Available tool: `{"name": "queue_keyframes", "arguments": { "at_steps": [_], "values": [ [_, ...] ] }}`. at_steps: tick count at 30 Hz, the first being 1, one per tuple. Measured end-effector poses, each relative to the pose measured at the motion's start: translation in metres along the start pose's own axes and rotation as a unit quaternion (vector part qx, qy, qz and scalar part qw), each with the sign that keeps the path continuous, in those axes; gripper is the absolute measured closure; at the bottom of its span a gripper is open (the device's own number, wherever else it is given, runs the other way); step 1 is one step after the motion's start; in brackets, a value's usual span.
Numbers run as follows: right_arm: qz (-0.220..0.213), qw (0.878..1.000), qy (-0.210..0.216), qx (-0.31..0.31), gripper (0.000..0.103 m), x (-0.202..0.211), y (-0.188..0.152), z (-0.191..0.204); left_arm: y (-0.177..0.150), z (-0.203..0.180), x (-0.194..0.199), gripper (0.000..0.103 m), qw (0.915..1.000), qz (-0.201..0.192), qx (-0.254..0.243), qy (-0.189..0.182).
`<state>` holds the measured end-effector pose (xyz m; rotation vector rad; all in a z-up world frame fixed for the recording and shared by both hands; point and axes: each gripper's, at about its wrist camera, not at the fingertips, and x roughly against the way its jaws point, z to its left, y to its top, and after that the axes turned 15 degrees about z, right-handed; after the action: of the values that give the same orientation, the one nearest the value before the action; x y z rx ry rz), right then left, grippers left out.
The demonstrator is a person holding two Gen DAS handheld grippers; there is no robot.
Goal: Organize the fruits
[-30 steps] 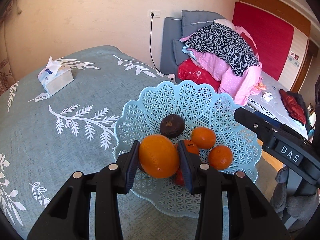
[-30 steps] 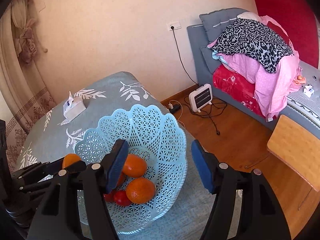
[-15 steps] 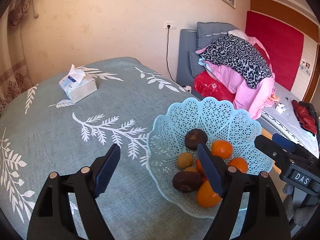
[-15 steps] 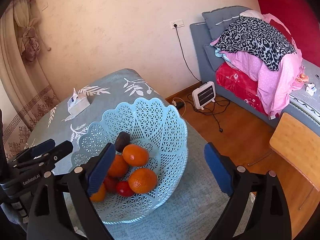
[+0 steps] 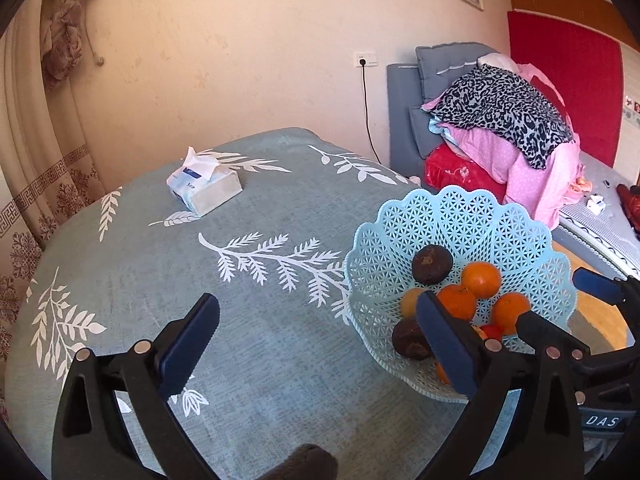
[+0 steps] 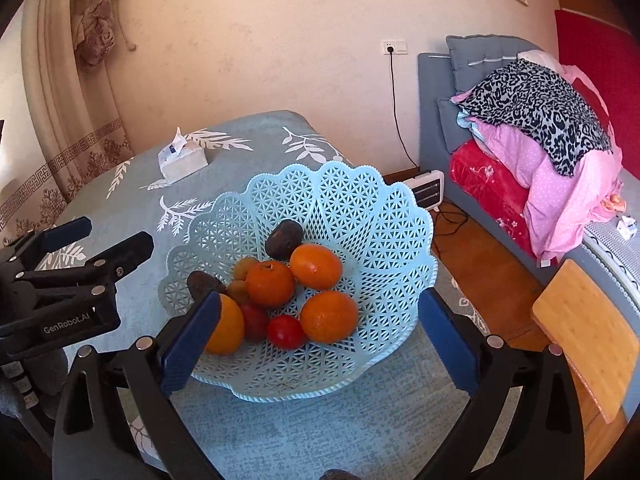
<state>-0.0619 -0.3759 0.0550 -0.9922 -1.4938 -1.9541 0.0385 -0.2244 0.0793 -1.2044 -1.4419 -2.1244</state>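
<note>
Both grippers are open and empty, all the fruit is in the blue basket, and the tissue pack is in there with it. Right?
Not quite. The tissue pack lies outside the blue basket, on the tablecloth behind it, as the right wrist view shows. The rest holds: left gripper and right gripper hold nothing, jaws opening.

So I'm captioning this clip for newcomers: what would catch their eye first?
The light blue lattice basket near the table's edge, heaped with oranges, small red fruits and dark brown ones. Then the tissue pack alone on the leaf-print tablecloth, and the pink and leopard-print bedding piled behind.
</note>
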Motion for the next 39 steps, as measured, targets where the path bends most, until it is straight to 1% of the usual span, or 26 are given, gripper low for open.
{"name": "queue_keyframes", "arguments": {
  "at_steps": [3, 7, 12, 15, 19, 39],
  "values": [
    [-0.006, 1.000, -0.003, 0.008, 0.003, 0.004, -0.002, 0.005, -0.003, -0.002, 0.005, 0.005, 0.9999, -0.007, -0.004, 0.008],
    [-0.016, 0.999, -0.020, 0.025, 0.003, 0.009, -0.006, 0.013, -0.007, -0.003, 0.011, 0.005, 0.9998, -0.015, -0.006, 0.013],
    [-0.017, 0.999, -0.021, 0.031, 0.003, 0.012, -0.009, 0.018, -0.010, -0.006, 0.018, 0.005, 0.9993, -0.026, -0.013, 0.024],
    [-0.018, 0.999, -0.025, 0.033, 0.003, 0.015, -0.012, 0.018, -0.012, -0.005, 0.021, 0.005, 0.9993, -0.027, -0.012, 0.024],
    [-0.019, 0.999, -0.031, 0.034, 0.003, 0.017, -0.014, 0.020, -0.014, -0.005, 0.024, 0.005, 0.9989, -0.031, -0.012, 0.033],
    [-0.010, 0.999, -0.033, 0.031, 0.003, 0.014, -0.017, 0.017, -0.020, -0.009, 0.027, 0.005, 0.9983, -0.031, -0.020, 0.045]
  ]
}}
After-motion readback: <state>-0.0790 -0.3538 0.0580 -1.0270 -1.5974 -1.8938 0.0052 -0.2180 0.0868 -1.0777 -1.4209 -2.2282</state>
